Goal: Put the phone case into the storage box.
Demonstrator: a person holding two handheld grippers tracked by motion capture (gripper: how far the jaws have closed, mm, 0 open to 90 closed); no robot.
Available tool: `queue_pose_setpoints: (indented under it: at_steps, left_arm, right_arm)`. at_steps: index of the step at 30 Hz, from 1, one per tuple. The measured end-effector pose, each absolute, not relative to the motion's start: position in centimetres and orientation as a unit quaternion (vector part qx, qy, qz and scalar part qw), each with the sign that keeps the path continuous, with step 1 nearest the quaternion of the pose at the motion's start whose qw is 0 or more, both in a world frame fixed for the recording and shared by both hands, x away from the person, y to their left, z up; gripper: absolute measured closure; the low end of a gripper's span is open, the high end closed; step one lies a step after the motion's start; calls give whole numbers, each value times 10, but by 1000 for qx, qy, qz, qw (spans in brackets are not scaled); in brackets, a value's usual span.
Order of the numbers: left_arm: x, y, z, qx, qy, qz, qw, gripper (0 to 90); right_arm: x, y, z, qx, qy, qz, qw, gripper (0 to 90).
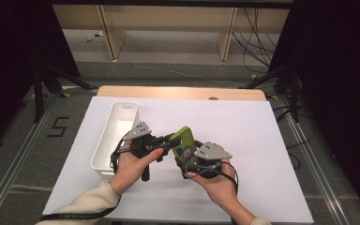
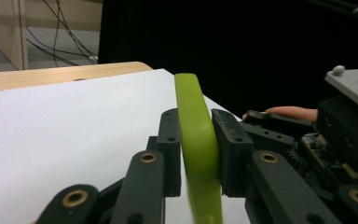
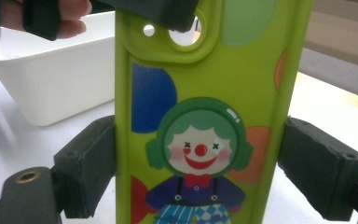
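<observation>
A lime-green phone case (image 1: 183, 143) with a clown picture (image 3: 199, 149) is held above the white table between both hands. My left gripper (image 1: 171, 139) is shut on the case's camera end. In the left gripper view its pads (image 2: 170, 140) press both faces of the thin green edge (image 2: 198, 140). My right gripper (image 1: 191, 158) grips the lower part of the case. In the right gripper view its pads (image 3: 88, 168) sit against the two long sides, printed back facing the camera. One black jaw of the left gripper covers part of the camera cut-out (image 3: 186, 35).
A long white bin (image 1: 117, 126) stands on the white sheet (image 1: 243, 140) to the left of the hands, also seen behind the case (image 3: 51, 88). The wooden table edge (image 1: 183, 91) runs along the back. Cables lie on the floor beyond.
</observation>
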State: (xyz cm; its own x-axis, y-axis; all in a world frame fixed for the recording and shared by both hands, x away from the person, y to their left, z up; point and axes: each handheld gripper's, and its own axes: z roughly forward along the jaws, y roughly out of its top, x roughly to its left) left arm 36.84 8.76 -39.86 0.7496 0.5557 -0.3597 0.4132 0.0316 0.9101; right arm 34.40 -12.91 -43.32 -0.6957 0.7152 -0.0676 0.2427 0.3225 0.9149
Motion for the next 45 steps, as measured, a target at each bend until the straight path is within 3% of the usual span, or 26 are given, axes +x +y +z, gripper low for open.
queue_pose_setpoints:
  at_steps: [16, 29, 45]
  left_arm:
    - [368, 93, -391, 707, 320, 46, 629, 765]
    - [368, 103, -391, 720, 301, 36, 624, 765]
    - [358, 101, -387, 728, 282, 15, 624, 765]
  right_arm:
    - [347, -137, -432, 305, 775, 519, 192, 117]
    - [347, -167, -439, 294, 794, 514, 138, 150]
    - [347, -176, -450, 266, 810, 512, 106, 161]
